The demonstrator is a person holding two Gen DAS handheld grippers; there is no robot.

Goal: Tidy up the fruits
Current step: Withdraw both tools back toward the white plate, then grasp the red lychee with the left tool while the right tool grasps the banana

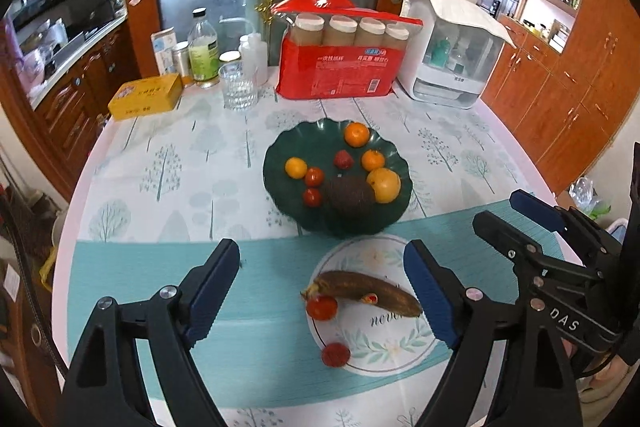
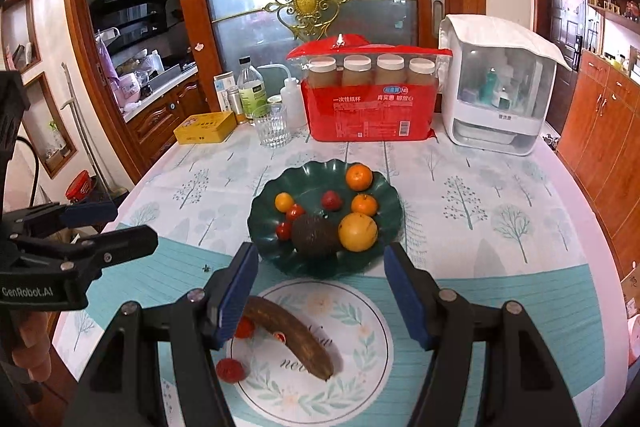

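Above the worktop's (image 1: pixel 160 187) near edge, both grippers, left (image 1: pixel 322 293) and right (image 2: pixel 322 297), tilt downward, fingers apart and empty; a browned banana (image 1: pixel 366 293) lies on the white plate (image 1: pixel 384 351).

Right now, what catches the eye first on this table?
The dark green scalloped plate at the table's middle, holding oranges, small tomatoes and a dark avocado. Nearer the cameras, a white round floral plate carries a browned banana. Behind, a bright red pack of paper cups stands out.
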